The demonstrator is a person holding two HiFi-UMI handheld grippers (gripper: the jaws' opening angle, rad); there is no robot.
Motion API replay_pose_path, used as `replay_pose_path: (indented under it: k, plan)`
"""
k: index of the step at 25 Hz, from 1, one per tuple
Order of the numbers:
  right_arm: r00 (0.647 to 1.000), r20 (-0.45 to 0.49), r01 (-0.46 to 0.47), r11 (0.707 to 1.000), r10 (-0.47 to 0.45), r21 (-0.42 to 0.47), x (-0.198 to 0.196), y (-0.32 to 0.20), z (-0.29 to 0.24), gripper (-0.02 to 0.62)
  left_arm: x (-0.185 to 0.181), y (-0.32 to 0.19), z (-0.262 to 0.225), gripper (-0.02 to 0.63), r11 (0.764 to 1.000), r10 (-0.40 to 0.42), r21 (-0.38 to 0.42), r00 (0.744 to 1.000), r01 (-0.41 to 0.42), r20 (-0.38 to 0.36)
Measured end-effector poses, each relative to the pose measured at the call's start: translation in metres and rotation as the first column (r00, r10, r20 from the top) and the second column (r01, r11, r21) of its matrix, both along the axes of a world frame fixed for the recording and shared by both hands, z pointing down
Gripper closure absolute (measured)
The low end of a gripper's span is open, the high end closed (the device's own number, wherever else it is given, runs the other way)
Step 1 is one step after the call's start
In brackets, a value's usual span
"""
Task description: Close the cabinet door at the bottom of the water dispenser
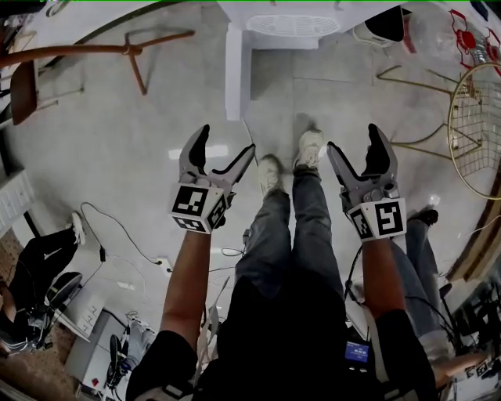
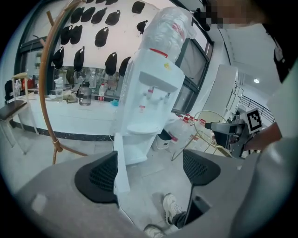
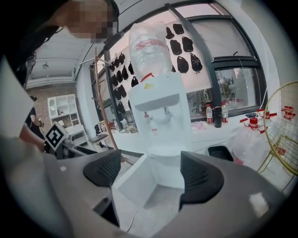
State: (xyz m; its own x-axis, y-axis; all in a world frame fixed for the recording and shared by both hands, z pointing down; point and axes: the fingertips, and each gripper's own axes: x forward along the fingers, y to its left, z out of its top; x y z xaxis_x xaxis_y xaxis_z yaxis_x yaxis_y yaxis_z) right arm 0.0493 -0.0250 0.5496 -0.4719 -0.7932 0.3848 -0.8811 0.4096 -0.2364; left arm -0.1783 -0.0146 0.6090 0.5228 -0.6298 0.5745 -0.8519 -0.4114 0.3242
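- Both claws are spread wide and empty: the left gripper (image 1: pixel 228 139) and right gripper (image 1: pixel 352 138) are held out ahead, apparently ready to push.
- The cabinet door (image 1: pixel 233 70) stands swung out from the water dispenser (image 1: pixel 290 23), toward the person.
- The left gripper is nearer the door's edge, so it looks better placed to push.

We hold both arms out level, left gripper (image 1: pixel 224 158) and right gripper (image 1: pixel 359 151) side by side, jaws apart and empty.
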Motion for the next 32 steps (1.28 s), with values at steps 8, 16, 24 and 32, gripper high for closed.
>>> replay_pose_path:
  k: [8, 16, 24, 32]
  plan:
    - [0.999, -0.034, 0.031, 0.999, -0.032, -0.038, 0.005, -0.011, 0.056, 0.216, -0.006, -0.006, 0.114, 0.166, 0.989, -0.055, -0.137, 0.997, 0.063, 0.061]
    - [0.991, -0.038, 0.126, 0.987, -0.131, -0.102, 0.007, -0.002, 0.093, 0.224, -0.010, -0.002, 0.179, 0.169, 0.965, -0.086, -0.239, 0.992, 0.107, 0.097]
    - [0.984, -0.072, 0.156, 0.982, -0.164, -0.111, 0.015, -0.005, 0.105, 0.253, 0.003, 0.002, 0.213, 0.173, 0.950, -0.032, -0.305, 0.992, 0.069, 0.124]
    - [0.981, -0.042, 0.181, 0.976, -0.187, -0.125, 0.003, -0.009, 0.104, 0.261, 0.012, 0.002, 0.213, 0.173, 0.942, -0.033, -0.330, 0.993, 0.069, 0.113]
